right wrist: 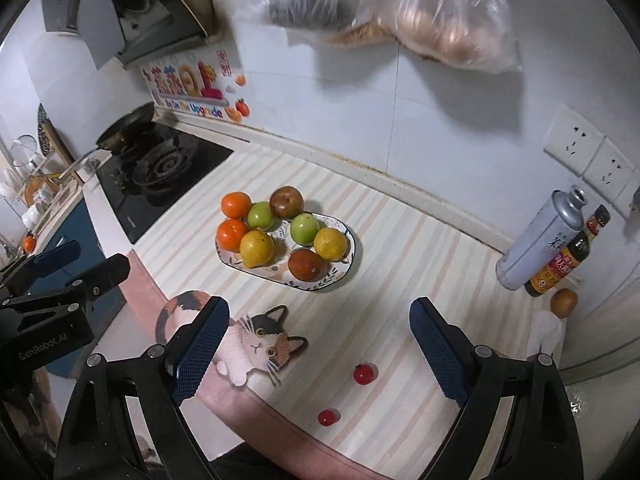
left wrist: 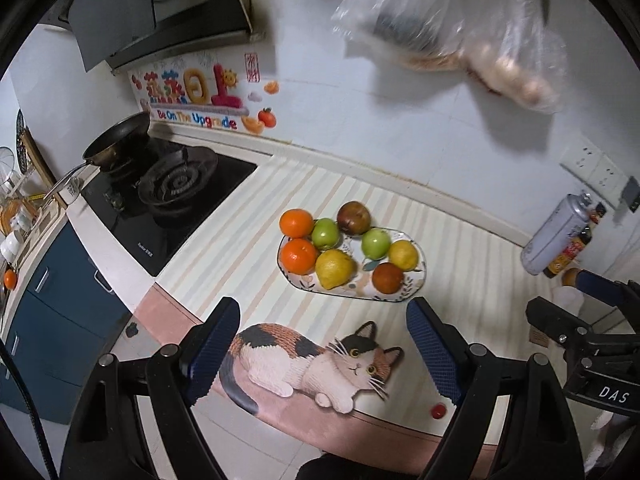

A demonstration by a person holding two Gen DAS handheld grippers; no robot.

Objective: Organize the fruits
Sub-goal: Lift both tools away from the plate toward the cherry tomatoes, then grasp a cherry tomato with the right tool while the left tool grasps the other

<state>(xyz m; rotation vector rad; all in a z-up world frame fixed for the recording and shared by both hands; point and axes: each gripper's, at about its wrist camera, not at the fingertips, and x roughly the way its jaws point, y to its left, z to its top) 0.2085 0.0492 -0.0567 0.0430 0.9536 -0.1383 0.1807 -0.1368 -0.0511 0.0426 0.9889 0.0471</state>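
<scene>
both grippers are held above the counter edge, nothing between the fingers. left gripper [left wrist: 324, 344] is seen with fingers wide apart over the cat print [left wrist: 312, 364] on the striped mat [left wrist: 240, 236]; right gripper [right wrist: 320, 348] is likewise spread wide, empty, just right of the cat's head.

left to right on the counter: a pan [left wrist: 116, 140] is set on the black hob [left wrist: 168, 200]. the plate [left wrist: 416, 280] is placed mid-mat, well ahead of both grippers. on it are seen an orange [left wrist: 298, 256], a lemon [left wrist: 335, 269], a green apple [left wrist: 325, 233], a second green apple [left wrist: 376, 243], a second lemon [left wrist: 403, 255] and a dark red fruit [left wrist: 387, 278]. another orange [left wrist: 296, 223] and a brownish apple [left wrist: 353, 218] are placed at the plate's far edge; whether they are on the rim or on the mat cannot be told.

two small red fruits [right wrist: 365, 373] [right wrist: 328, 417] are left on the mat near the front edge, apart from the plate, between the right gripper's fingers in view. a silver can [right wrist: 540, 240] and a sauce bottle [right wrist: 568, 256] are leaned together at the right wall, with a brown fruit [right wrist: 563, 302] just in front. plastic bags [right wrist: 436, 12] are hung on the wall above, blurred.
</scene>
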